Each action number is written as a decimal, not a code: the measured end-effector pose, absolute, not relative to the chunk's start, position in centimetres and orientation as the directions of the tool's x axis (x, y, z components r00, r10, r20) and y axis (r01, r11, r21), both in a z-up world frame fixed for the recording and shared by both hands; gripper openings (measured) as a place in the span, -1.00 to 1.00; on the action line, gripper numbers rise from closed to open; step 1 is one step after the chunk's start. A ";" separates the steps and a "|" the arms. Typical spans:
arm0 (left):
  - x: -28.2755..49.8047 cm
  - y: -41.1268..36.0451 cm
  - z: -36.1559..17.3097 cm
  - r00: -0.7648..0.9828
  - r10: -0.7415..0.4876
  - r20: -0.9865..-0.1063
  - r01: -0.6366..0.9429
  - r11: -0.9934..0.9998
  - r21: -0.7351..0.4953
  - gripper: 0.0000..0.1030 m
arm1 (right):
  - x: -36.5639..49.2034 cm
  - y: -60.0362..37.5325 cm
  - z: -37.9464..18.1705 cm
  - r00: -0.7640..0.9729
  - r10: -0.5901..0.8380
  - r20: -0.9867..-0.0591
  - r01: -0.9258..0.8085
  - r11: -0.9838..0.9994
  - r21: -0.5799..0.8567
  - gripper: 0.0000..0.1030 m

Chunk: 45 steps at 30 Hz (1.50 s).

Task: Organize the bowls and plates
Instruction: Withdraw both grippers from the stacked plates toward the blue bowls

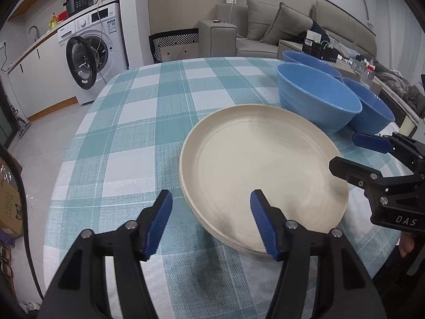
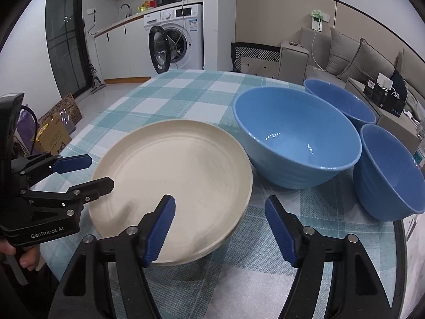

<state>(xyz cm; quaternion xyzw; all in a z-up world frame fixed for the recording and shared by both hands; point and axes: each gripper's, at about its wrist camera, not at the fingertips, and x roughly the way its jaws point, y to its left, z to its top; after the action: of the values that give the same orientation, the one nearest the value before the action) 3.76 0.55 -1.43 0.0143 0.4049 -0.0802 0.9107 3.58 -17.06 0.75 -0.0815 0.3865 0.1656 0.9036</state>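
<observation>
Nearest my left-wrist view are the left gripper's [image 1: 211, 222] blue-padded fingers, standing wide with nothing between them; one pad hangs over the near rim of the stack of cream round plates [image 1: 263, 175], the other over bare cloth. That stack sits toward the near edge of the table under its teal-and-white checked tablecloth [image 1: 127, 138]. Beyond it, toward the far right corner, I see the large blue ceramic bowl [image 1: 317, 101] just beside the plates, with two smaller blue bowls behind and to its right. My right gripper [image 1: 345, 154] reaches in from the right edge, its fingers spread above the plates' right rim.

From the right-wrist view, the right gripper's [image 2: 220, 230] fingers are likewise wide and empty, straddling the stack's near right rim. The large bowl [image 2: 296, 135] appears to touch or nearly touch the plates [image 2: 172, 175]. The left gripper [image 2: 79, 172] hovers open at the stack's left rim.

My worry is that the stack looks slightly uneven at its near edge, so a nudge from either open finger could slide the top plate. Reaching next for the large bowl risks knocking the plates or the smaller bowl [image 2: 387, 170] beside it.
</observation>
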 end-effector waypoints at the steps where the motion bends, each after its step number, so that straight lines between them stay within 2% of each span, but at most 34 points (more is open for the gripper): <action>1: 3.6 0.7 -1.2 0.665 -0.140 -0.734 0.157 0.987 -0.046 0.46 | 3.4 -17.1 1.1 0.651 0.237 -0.721 -0.362 0.932 -0.020 0.54; 6: 3.1 1.0 0.2 0.693 -0.167 -0.701 0.164 0.984 -0.072 0.78 | 2.8 -17.4 2.4 0.657 0.268 -0.704 -0.378 0.926 0.000 0.67; 8: 3.0 1.1 0.8 0.697 -0.193 -0.690 0.176 0.980 -0.097 0.83 | 2.4 -17.6 3.2 0.663 0.285 -0.692 -0.385 0.923 0.011 0.81; 10: 3.0 1.3 1.3 0.697 -0.229 -0.680 0.190 0.973 -0.132 1.00 | 2.1 -17.9 3.9 0.670 0.303 -0.677 -0.392 0.920 0.023 0.93; 13: 3.0 1.3 2.0 0.710 -0.242 -0.661 0.193 0.970 -0.147 1.00 | 1.8 -18.3 5.0 0.682 0.309 -0.663 -0.394 0.919 0.023 0.98; 26: 3.9 0.5 3.7 0.725 -0.241 -0.646 0.205 0.970 -0.132 1.00 | 1.4 -21.1 7.5 0.733 0.283 -0.619 -0.338 0.941 0.029 0.99; 35: 6.4 -0.6 4.9 0.723 -0.257 -0.641 0.211 0.966 -0.150 1.00 | 2.9 -21.9 8.3 0.741 0.249 -0.624 -0.321 0.947 -0.004 0.99; 41: 7.9 -1.6 6.0 0.745 -0.189 -0.640 0.189 0.980 -0.069 1.00 | 4.4 -23.3 9.1 0.757 0.248 -0.605 -0.301 0.954 0.015 0.99; 45: 8.6 -2.6 6.9 0.746 -0.190 -0.638 0.203 0.978 -0.053 1.00 | 4.7 -24.5 9.5 0.765 0.247 -0.595 -0.281 0.959 0.036 0.99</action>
<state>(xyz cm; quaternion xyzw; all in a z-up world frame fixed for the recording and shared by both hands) 8.58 -2.63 6.88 0.0099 0.3405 -0.1052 0.9343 4.71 -24.45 9.50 -0.0277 0.3125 0.1405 0.9391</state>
